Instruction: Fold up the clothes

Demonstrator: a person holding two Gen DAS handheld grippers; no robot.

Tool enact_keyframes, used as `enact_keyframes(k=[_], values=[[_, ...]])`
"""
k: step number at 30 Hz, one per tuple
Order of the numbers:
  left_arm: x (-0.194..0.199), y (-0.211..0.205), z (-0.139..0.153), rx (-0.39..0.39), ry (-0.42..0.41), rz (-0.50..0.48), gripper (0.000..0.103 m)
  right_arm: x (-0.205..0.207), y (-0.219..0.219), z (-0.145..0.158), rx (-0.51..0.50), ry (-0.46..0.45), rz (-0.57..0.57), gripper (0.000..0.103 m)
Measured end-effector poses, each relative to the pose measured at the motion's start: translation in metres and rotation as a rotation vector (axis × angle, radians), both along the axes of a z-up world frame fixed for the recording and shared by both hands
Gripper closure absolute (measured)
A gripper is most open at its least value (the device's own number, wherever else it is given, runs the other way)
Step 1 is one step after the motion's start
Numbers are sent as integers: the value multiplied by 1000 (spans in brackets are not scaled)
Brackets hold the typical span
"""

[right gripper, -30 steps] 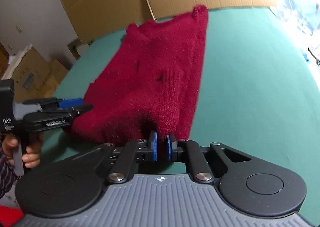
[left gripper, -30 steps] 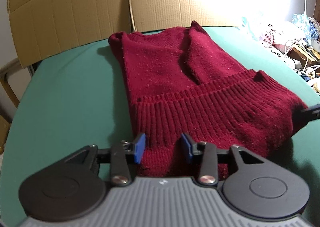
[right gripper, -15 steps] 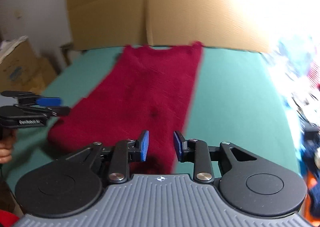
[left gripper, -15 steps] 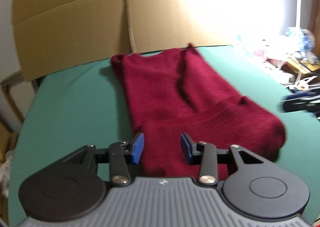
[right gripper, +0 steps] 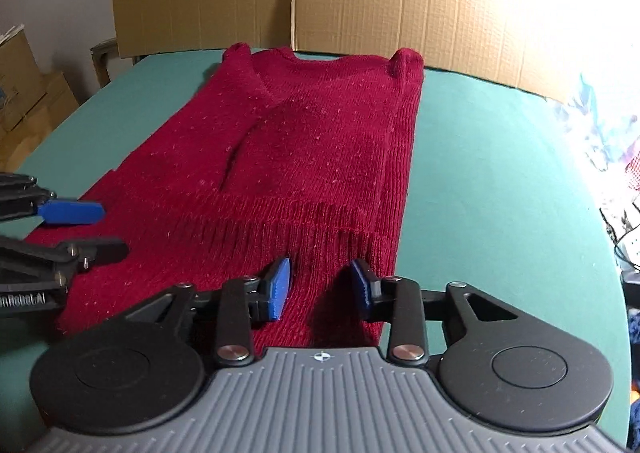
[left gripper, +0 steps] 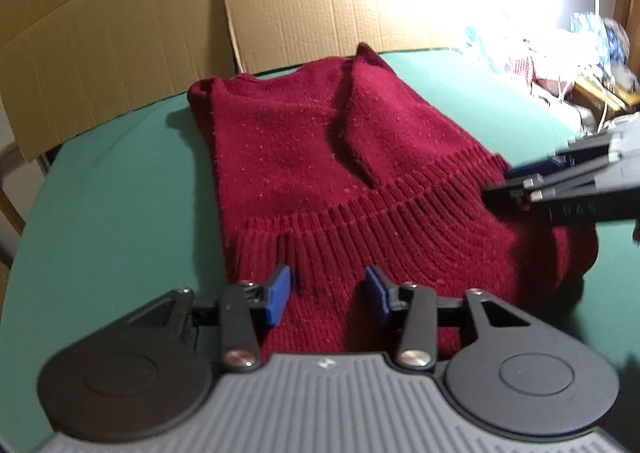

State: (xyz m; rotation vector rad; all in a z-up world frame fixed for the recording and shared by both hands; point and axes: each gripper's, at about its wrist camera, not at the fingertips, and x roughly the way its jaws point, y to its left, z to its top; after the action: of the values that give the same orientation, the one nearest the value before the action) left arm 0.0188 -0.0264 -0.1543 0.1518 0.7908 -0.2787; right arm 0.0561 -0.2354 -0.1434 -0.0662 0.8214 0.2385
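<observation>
Stuff you can't really make out here

Near hem of the sweater (left gripper: 344, 189) is hidden behind the left gripper (left gripper: 327, 295) body; in the right wrist view the right gripper (right gripper: 320, 287) covers it the same way. That gripper is cut off by the left view's right edge and blurry there. Clutter (left gripper: 560, 65) far right is blown out by glare, so no telling what it is.

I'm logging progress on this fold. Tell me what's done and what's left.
Done: the red sweater lies on the green table as a long narrow strip, its sides folded in. In hand: nothing; the left hand-held gripper and right hand-held gripper both sit open at the ribbed hem. Left: probably lifting the hem toward the collar.
</observation>
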Motion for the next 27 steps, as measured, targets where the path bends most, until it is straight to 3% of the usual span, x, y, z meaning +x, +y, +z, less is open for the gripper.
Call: enact_keyframes(k=[5, 7, 12, 18, 22, 24, 27], values=[[1, -3, -4, 23, -13, -27, 56, 1, 4, 17, 31, -52, 2, 72], [1, -6, -4, 38, -16, -40, 54, 9, 6, 10, 30, -19, -11, 72], [4, -2, -2, 12, -1, -40, 53, 20, -2, 2, 71, 8, -41, 68], [-13, 1, 19, -37, -38, -57, 57, -7, 1, 15, 90, -1, -49, 69], [-18, 1, 6, -5, -10, -84, 55, -26, 7, 15, 90, 1, -33, 74], [-17, 4, -4, -8, -20, -82, 50, -25, 5, 3, 83, 14, -70, 75], [-14, -2, -5, 13, -26, -98, 52, -18, 1, 1, 111, 4, -107, 75]])
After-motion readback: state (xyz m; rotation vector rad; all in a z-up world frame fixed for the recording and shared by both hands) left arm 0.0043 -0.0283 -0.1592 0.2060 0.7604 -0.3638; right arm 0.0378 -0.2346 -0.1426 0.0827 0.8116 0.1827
